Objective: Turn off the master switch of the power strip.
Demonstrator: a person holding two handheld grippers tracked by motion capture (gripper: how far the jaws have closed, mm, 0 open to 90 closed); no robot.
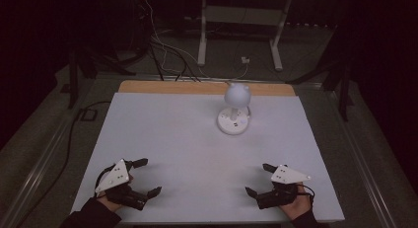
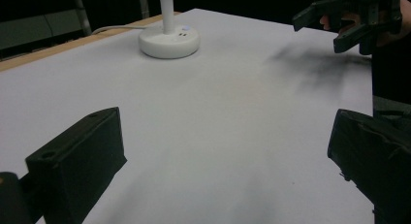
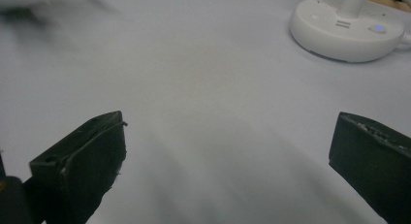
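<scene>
Both grippers gaping, empty; lamp (image 1: pixel 233 109) head cut off in gripper views.

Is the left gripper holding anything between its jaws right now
No, the left gripper is open in the high view, its jaws spread apart over the bare white table, well short of the white lamp.

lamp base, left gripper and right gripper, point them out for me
lamp base (image 1: pixel 231 122), high view, on the round white foot beside the stem
left gripper (image 1: pixel 143 177), high view, midway between its open black jaws
right gripper (image 1: pixel 257 178), high view, midway between its open black jaws
</scene>
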